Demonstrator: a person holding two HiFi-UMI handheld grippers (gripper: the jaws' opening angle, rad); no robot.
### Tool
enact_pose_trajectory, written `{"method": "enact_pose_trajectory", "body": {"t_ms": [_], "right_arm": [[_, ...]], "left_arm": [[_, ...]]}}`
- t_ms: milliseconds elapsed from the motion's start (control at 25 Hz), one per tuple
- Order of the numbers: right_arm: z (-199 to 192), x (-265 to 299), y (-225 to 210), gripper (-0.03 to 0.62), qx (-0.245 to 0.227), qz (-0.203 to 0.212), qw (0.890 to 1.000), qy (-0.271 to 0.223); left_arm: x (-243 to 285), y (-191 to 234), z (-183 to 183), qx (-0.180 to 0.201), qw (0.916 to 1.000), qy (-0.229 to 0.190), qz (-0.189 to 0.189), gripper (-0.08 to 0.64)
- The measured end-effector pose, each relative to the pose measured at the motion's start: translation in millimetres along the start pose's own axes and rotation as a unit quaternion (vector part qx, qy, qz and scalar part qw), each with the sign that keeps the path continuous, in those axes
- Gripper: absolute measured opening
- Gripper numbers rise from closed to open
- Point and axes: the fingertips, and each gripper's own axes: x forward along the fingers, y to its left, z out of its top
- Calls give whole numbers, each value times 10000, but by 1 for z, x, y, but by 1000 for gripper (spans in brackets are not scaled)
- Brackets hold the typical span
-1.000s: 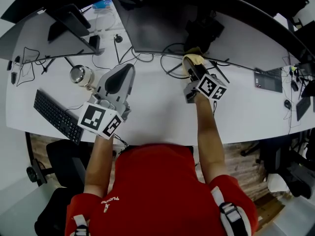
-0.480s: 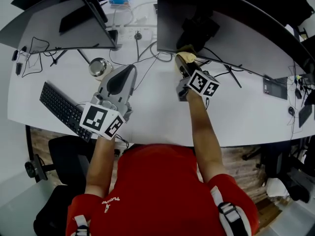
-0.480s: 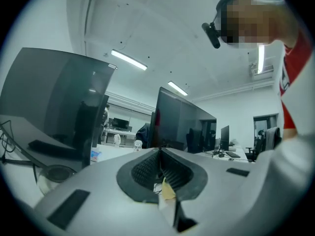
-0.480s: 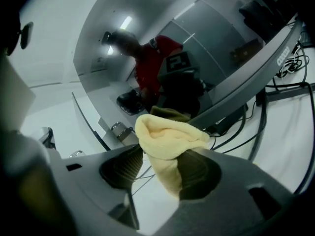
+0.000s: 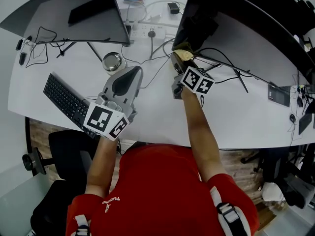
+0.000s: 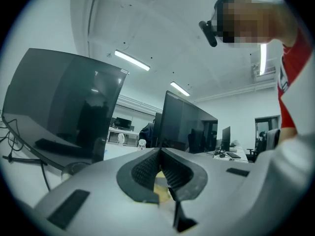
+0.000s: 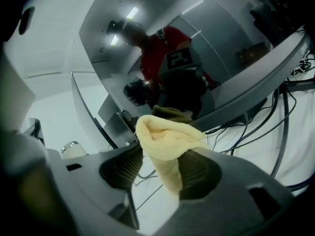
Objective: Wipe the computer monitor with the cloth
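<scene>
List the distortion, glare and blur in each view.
Head view: fisheye bows the white desk into an arc, light even. Left gripper view: ceiling strip lights burn bright, corners vignetted black. Right gripper view: the monitor screen mirrors the person; the close yellow cloth looks soft.

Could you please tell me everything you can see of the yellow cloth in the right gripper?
The cloth is pale yellow, soft and fleecy-looking, bunched into a folded wad. The right gripper is shut on its lower part, with the puffed top sticking out past the jaws. It is held up off the desk, right at the lower part of the dark monitor, whose screen mirrors it; actual contact with the screen cannot be confirmed.
</scene>
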Motion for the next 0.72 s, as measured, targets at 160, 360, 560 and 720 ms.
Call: {"method": "enact_pose_trajectory", "body": {"t_ms": [160,360,560,720], "right_arm": [[-8,12,16,212,-238,-31,9992,319],[-22,21,18,196,-636,-403,9948,681],[-19,17,17,190,-1285,-1222,9824,593],[-19,13,17,190,-1579,-1842,9692,421]], "left_arm": [[0,-2,2,-23,10000,12,61,12],[3,-11,2,52,9997,39,229,12],[-2,-16,-2,97,9997,91,199,12],[-8,-12,2,222,9997,56,-99,12]]}}
